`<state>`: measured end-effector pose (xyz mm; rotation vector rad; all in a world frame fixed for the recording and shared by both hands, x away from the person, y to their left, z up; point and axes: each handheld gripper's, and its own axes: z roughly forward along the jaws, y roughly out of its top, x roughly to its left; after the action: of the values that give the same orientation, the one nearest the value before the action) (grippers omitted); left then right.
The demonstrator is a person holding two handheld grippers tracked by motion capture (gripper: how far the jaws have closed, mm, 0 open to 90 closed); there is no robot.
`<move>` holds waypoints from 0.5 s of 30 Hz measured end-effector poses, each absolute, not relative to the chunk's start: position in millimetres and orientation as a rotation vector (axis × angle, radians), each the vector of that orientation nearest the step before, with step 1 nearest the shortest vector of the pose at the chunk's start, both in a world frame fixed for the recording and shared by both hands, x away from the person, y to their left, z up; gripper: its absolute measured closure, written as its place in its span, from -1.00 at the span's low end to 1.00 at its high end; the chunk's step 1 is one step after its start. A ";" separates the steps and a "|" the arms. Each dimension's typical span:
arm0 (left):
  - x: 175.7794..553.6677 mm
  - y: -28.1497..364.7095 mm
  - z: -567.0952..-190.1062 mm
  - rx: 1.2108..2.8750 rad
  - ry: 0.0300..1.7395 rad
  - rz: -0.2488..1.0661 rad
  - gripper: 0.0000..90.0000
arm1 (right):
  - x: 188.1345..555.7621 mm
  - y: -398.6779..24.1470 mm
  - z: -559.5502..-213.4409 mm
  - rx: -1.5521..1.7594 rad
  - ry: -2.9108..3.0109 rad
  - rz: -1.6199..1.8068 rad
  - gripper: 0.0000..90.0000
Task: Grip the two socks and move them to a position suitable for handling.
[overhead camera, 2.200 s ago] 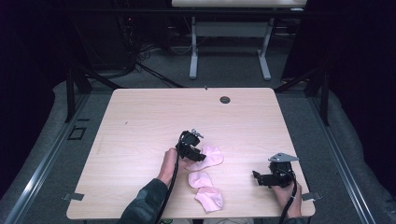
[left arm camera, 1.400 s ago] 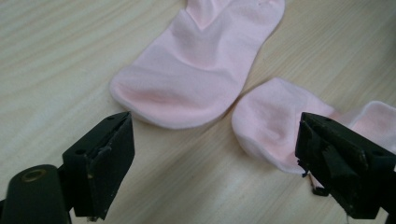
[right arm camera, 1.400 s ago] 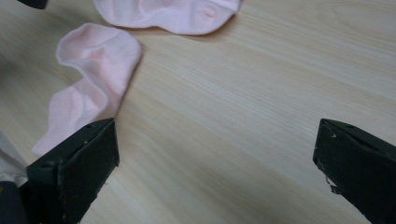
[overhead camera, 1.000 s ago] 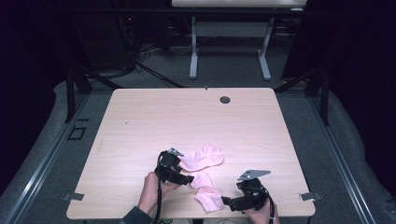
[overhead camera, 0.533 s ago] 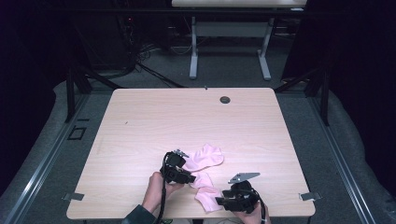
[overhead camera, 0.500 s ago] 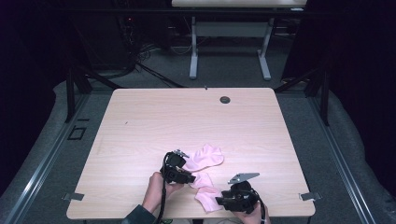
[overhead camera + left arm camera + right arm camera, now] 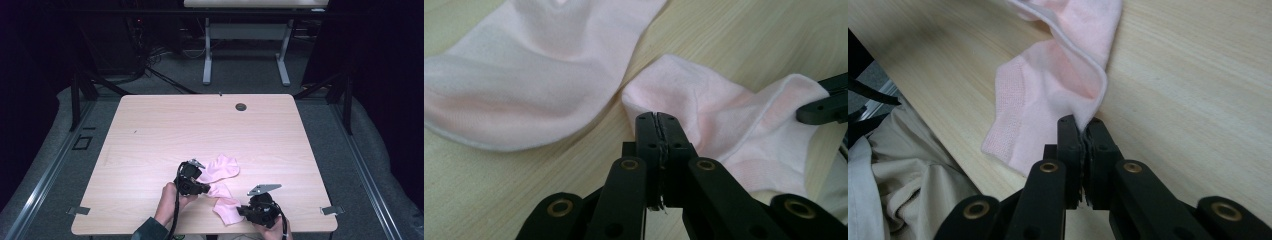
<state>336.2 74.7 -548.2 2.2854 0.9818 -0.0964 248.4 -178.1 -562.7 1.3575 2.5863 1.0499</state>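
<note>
— Where are we holding the near pink sock (image 7: 227,208)?

— At the surface's (image 7: 150,135) near edge: our left hand-held gripper (image 7: 199,187) and right hand-held gripper (image 7: 243,210) are clamping its opposite ends.

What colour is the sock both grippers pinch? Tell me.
Pale pink; the sock shows best in the left gripper view.

Two pink cotton socks lie on the pale wooden table (image 7: 150,140) near its front edge, the farther sock (image 7: 222,167) just behind the nearer sock (image 7: 226,205), between the left gripper (image 7: 200,189) and right gripper (image 7: 244,211).
</note>
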 end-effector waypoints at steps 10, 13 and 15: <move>335.5 74.9 -526.4 2.220 0.949 -0.077 0.98 | 251.9 -188.6 -542.3 1.303 2.508 1.020 0.94; 335.2 73.3 -520.6 2.215 0.928 -0.072 0.98 | 252.8 -190.9 -536.3 1.280 2.481 0.994 0.94; 334.9 71.6 -516.4 2.210 0.916 -0.070 0.98 | 252.9 -192.0 -531.5 1.250 2.471 0.948 0.94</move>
<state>334.9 71.6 -516.4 2.2100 0.9160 -0.0700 252.9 -192.0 -531.5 1.2497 2.4709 0.9476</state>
